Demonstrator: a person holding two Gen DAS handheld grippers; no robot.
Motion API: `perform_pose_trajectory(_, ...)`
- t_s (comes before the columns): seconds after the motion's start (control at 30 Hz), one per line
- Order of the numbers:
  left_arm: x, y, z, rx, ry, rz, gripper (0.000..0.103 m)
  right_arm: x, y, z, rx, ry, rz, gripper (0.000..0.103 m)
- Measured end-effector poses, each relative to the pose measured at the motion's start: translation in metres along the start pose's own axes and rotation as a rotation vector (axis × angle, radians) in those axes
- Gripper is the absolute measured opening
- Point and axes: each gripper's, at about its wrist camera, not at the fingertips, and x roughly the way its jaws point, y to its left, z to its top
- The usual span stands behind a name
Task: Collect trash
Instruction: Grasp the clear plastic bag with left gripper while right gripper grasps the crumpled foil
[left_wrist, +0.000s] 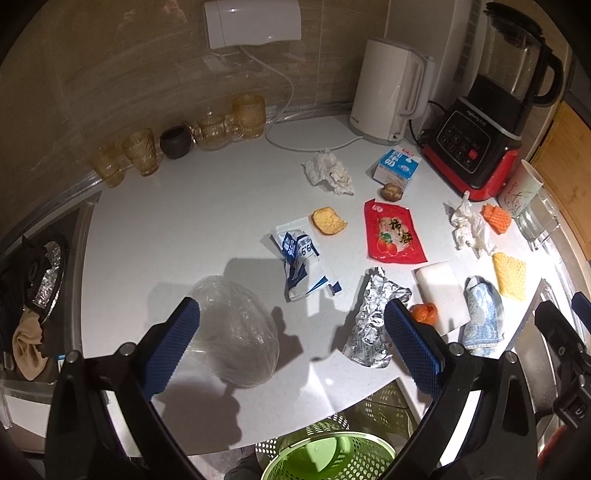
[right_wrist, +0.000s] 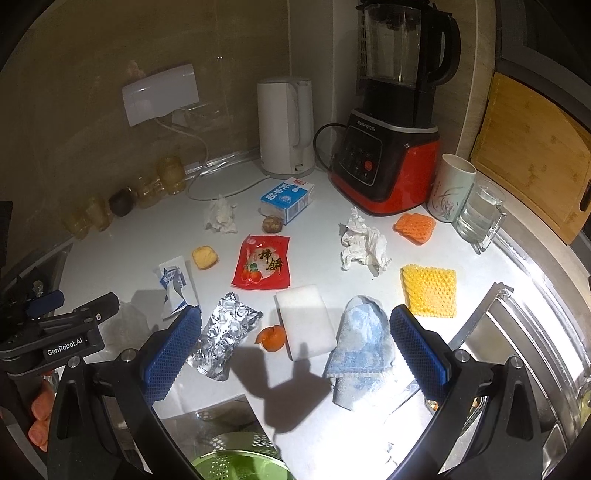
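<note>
Green perforated plastic basket (left_wrist: 332, 454) below counter edge; both grippers, left (left_wrist: 291, 347) and right (right_wrist: 295, 354), spread wide, empty; crumpled silver foil wrapper (right_wrist: 225, 339) between them, likely to slide if pinched shallowly

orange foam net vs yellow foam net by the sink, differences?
The orange foam net sits near the paper cup; the yellow foam net lies nearer the sink. Orange looks smaller and bunched up; yellow lies flat and squarish. Both are mesh foam sleeves on the white counter.
</note>
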Motion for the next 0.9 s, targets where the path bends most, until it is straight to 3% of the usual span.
perform_pose_trajectory(0.17, 0.028, 0.018, -0.012, -0.056, 0.019, 0.002, 0.096, 0.022, 0.002, -0.003, 0.006, 0.031, 0.020, 0.101)
perform_pose_trajectory(0.43, 0.084, 0.060, -0.032, -0.165, 0.049, 0.069, 0.095, 0.055, 0.012, -0.018, -0.005, 0.098, 0.055, 0.101)
perform_pose_trajectory(0.6, 0.109, 0.064, -0.030, -0.114, 0.067, 0.092, 0.095, 0.070, 0.014, -0.025, -0.005, 0.134, 0.061, 0.101)
perform_pose_trajectory(0.8, 0.134, 0.072, -0.033, -0.123, 0.142, 0.080, 0.062, 0.086, 0.028, -0.033, -0.008, 0.174, 0.067, 0.101)
perform_pose_trajectory(0.9, 0.135, 0.077, -0.036, -0.123, 0.119, 0.082, 0.037, 0.095, 0.041, -0.036, -0.003, 0.190, 0.075, 0.101)
